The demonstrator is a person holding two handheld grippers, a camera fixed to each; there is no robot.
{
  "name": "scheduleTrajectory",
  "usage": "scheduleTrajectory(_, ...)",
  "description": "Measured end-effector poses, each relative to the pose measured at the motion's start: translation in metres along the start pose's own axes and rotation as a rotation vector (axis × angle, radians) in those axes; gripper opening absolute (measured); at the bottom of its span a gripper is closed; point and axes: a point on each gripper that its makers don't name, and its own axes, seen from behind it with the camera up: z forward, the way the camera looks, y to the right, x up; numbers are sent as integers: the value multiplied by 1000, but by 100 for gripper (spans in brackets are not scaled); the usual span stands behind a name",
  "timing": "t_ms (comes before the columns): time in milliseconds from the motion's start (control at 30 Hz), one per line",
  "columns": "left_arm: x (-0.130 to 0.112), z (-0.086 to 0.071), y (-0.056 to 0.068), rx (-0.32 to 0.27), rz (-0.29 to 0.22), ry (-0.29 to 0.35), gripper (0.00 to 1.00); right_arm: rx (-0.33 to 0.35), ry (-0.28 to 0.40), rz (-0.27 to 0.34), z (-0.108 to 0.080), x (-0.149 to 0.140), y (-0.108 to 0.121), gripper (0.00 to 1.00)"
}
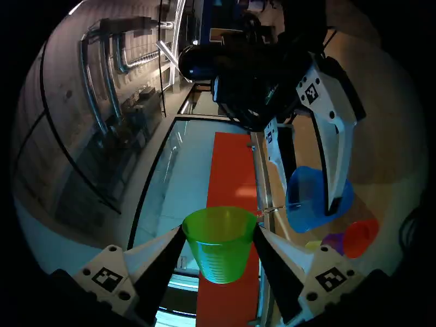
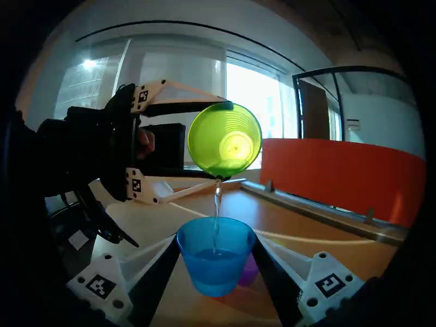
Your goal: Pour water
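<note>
The left gripper [image 1: 219, 233] pinched the green cup [image 1: 220, 259] between both fingers, tipped over above the right gripper [image 2: 216, 248], whose fingers pressed on the walls of the upright blue cup [image 2: 215, 272]. A thin stream of water [image 2: 217, 210] ran from the green rim into the part-filled blue cup. A steeper tilt or a sideways drift would likely have thrown the stream past the mouth, wetting the table [image 2: 305, 218] and the purple cup [image 2: 250, 272] just behind.

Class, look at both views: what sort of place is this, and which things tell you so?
Probably an office or lab workspace: a wooden desk with an orange divider panel, large windows and exposed wall pipes.
</note>
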Motion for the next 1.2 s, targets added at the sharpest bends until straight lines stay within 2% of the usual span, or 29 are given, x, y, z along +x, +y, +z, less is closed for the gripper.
scheduleTrajectory(800,5,-4,2,9,74,-2,87,0,0,-2,1,1,0,91)
scheduleTrajectory(1200,5,-3,3,10,130,0,87,2,1,-3,1,1,-1,91)
